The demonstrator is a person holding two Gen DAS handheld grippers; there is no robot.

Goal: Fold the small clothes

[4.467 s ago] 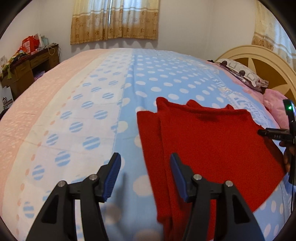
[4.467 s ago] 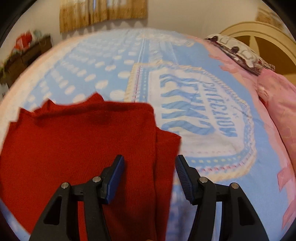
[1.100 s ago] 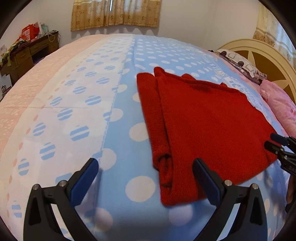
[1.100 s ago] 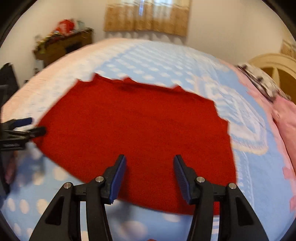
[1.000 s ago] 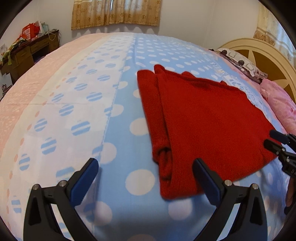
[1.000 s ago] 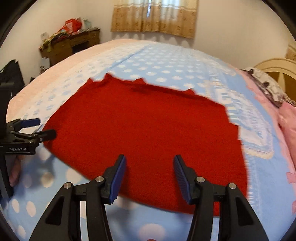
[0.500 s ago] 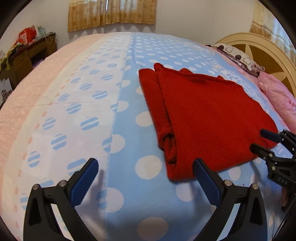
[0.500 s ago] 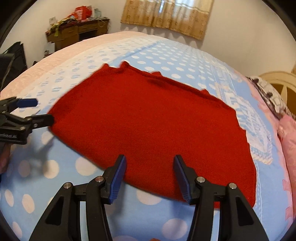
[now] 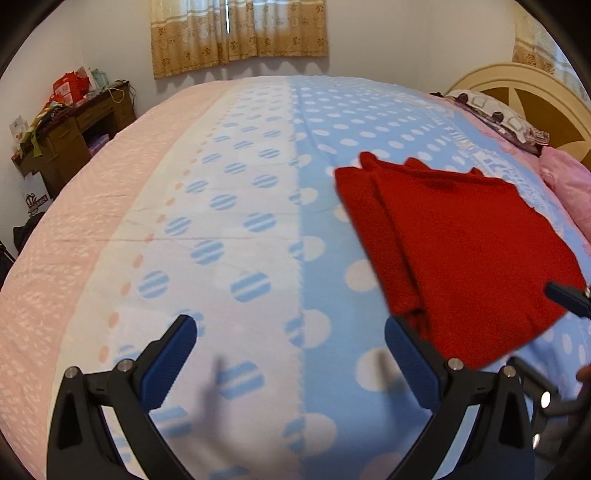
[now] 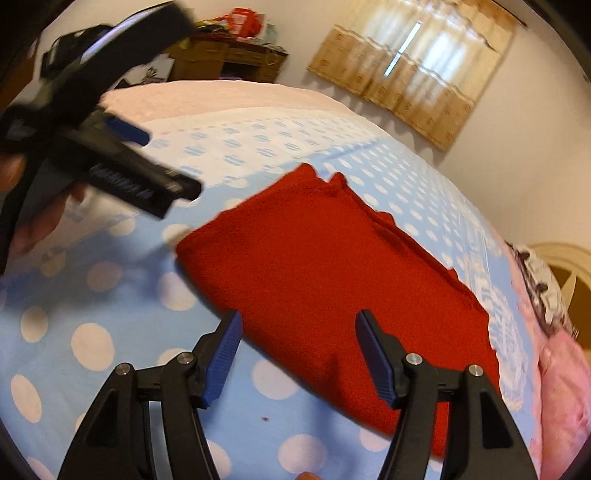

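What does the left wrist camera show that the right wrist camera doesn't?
Only the left wrist view shows the left tongs wide open over bare bedspread. Only the right wrist view shows the right tongs, jaws opening and empty, at the near edge of the red garment. Both share the folded garment, curtains and desk.

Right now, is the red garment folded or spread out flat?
Folded. The red garment lies on the bedspread as a compact block with layered edges stacked along one side; neither gripper touches it.
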